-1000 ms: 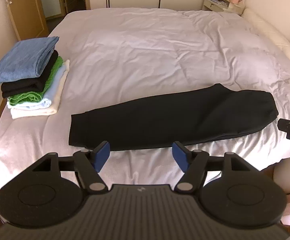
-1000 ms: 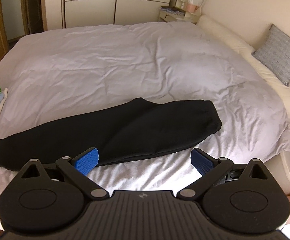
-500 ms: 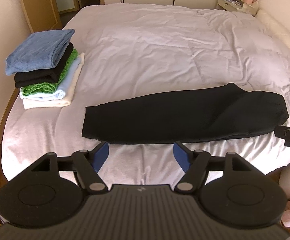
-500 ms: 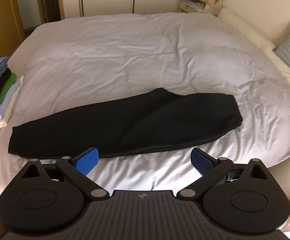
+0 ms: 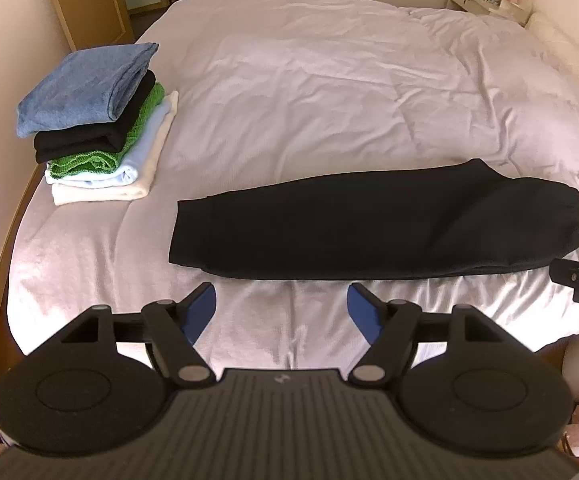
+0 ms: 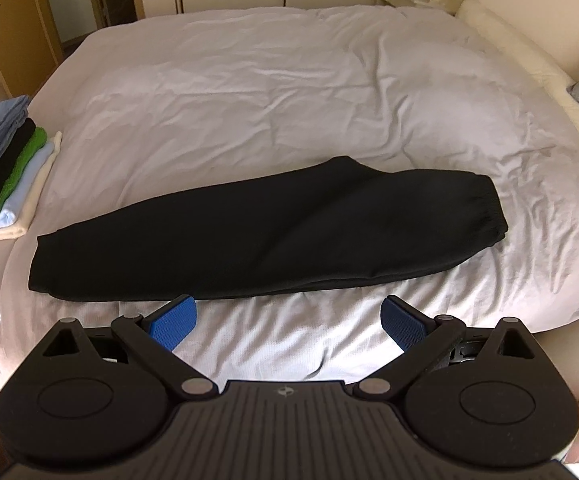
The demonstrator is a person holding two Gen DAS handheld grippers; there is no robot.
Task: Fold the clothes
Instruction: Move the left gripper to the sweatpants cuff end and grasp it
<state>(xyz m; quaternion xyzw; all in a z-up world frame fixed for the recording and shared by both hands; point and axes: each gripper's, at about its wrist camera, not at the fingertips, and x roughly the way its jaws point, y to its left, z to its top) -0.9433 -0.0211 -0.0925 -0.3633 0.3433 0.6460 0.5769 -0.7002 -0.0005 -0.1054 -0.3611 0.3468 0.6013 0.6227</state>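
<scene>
Hovering over the near edge of the bed (image 5: 289, 92), both tools empty. Left tool (image 5: 281, 310): blue pads spread apart, nothing between them. Right tool (image 6: 287, 318): likewise spread wide, nothing held.

Black trousers (image 6: 269, 232) lie flat on the white duvet, already doubled leg on leg, running crosswise to the bed. Elastic waistband (image 6: 493, 208) toward the right; leg cuffs (image 5: 179, 232) toward the left. Near edge of the garment sits just beyond both sets of pads, not touching them.

Stack of folded clothes (image 5: 97, 120) at the left bed edge, well apart from the trousers: blue on top, then black, green, pale blue, cream.

Handling, judged: looks like thick soft knit, limp, no stiffness; will sag and drape when lifted. Two layers, so a shallow pinch may take only the top one. Duvet beneath is soft and creased; a deep pinch could catch it too.

Grip points, judged: left tool on the cuff end, right tool on the waistband end, both layers together, then carry one end over the other.

Fold across the length not yet made.
</scene>
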